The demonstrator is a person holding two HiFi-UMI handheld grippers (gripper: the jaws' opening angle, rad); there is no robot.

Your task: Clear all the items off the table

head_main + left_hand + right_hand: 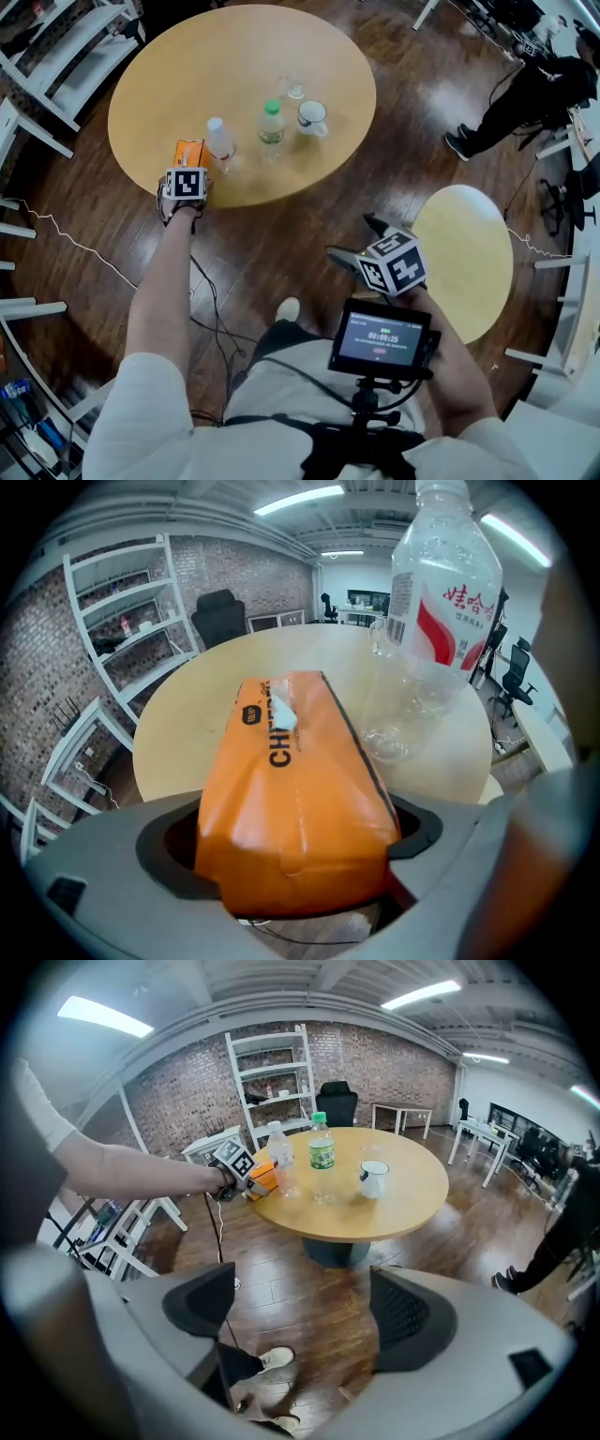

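Note:
An orange tissue pack (pixel 187 153) (pixel 291 789) lies at the near edge of the round wooden table (pixel 187 66). My left gripper (pixel 187 161) (pixel 295 836) is open around it, the pack filling most of the gap between the jaws. Just beyond stands a clear bottle (pixel 221 141) (pixel 441 611) with a white cap. Further right are a green-labelled bottle (pixel 271 127), a white mug (pixel 312 118) and a small glass (pixel 292 89). My right gripper (pixel 352 236) (pixel 300 1307) hangs open and empty over the floor, short of the table (pixel 394 1204).
A small round side table (pixel 469 253) stands at the right. White shelf racks (pixel 56 56) line the left. A person in black (pixel 525 94) is at the far right. A cable (pixel 75 239) runs across the wooden floor, and a monitor (pixel 380 339) sits on my chest rig.

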